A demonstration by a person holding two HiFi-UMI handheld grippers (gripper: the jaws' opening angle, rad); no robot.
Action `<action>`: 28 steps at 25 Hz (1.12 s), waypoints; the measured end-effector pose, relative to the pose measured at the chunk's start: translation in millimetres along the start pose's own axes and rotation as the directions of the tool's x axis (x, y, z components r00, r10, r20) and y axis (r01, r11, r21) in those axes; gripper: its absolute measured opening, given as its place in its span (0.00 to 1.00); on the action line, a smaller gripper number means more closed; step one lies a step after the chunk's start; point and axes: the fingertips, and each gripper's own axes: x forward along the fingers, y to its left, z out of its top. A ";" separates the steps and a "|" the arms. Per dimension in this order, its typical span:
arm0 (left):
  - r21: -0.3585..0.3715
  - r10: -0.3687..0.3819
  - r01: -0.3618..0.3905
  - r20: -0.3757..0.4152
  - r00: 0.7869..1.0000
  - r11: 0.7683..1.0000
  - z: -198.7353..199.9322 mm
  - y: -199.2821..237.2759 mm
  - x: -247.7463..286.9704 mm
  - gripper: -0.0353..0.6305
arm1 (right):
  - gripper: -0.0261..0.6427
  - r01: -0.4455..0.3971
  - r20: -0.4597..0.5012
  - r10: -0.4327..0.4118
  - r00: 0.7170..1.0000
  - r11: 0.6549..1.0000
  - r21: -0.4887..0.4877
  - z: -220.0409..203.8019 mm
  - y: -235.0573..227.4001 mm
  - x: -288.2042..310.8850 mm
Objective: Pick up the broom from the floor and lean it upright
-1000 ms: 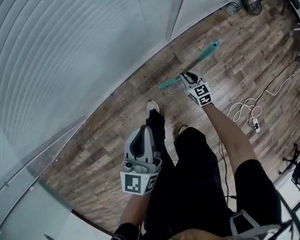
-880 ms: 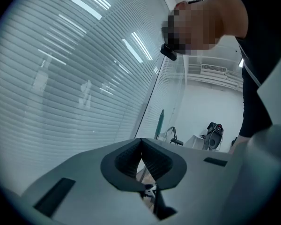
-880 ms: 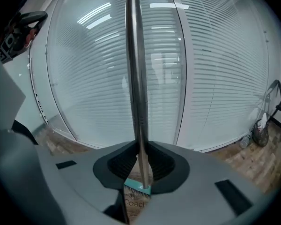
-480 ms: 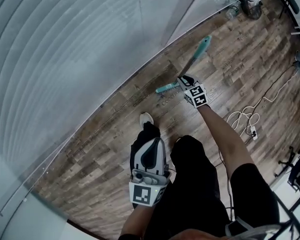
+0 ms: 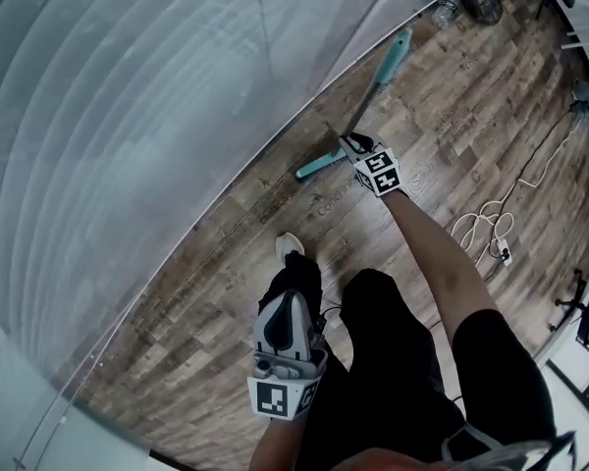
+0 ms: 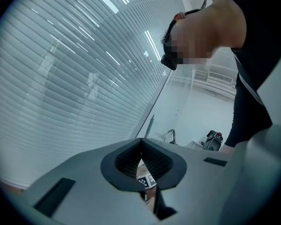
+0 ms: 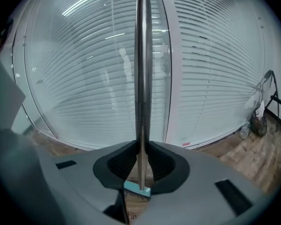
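Head view first: my right gripper [image 5: 356, 148] is clamped on the broom [image 5: 378, 81], low on its metal handle [image 7: 142, 78] and just above the teal head [image 5: 319, 166]. The head sits at the floor's [image 5: 471, 116] edge, where the boards meet the blinds [image 5: 128, 116]. I can't tell whether it's touching down or just clear.

Right gripper view backs that up: the handle runs straight up between the jaws, with both pads pinching it. My left gripper [image 5: 287, 314] hangs by my leg, jaws together, nothing in them.

I'd call the broom nearly upright, so this is the leaning step. To do it well:
- Plant the head flat, a little out from the floor's edge.
- Tip the top gently until it rests against the blinds.
- Ease the jaws apart slowly, watching for the head skating on the wood.

A grip this low gives little say over the top end, so no rushing.
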 end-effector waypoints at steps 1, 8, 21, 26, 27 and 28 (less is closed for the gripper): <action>-0.005 -0.002 0.002 0.000 1.000 1.000 -1.0 2.8 0.5 0.08 | 0.16 0.001 0.005 -0.001 1.000 1.000 -0.002 2.3 0.1 2.1; 0.003 -0.030 0.030 0.004 1.000 1.000 7.3 5.8 1.0 0.08 | 0.16 0.012 0.018 -0.013 1.000 1.000 0.018 12.3 -6.5 14.7; 0.042 -0.162 0.161 0.038 0.986 0.986 11.6 -13.5 -6.6 0.08 | 0.16 0.005 0.023 -0.004 1.000 0.999 -0.033 16.9 -10.3 22.2; 0.118 -0.148 0.143 0.030 0.989 0.983 15.4 -13.1 -11.4 0.08 | 0.16 0.015 0.002 -0.015 1.000 0.997 -0.075 20.9 -14.2 25.6; 0.133 -0.146 0.141 0.028 0.989 0.981 15.4 -13.2 -13.7 0.08 | 0.16 0.018 0.000 -0.018 1.000 0.996 -0.086 21.9 -15.2 26.2; 0.140 -0.145 0.140 0.027 0.989 0.980 15.0 -13.1 -15.9 0.08 | 0.16 0.022 0.005 -0.021 1.000 0.995 -0.094 24.3 -16.8 26.4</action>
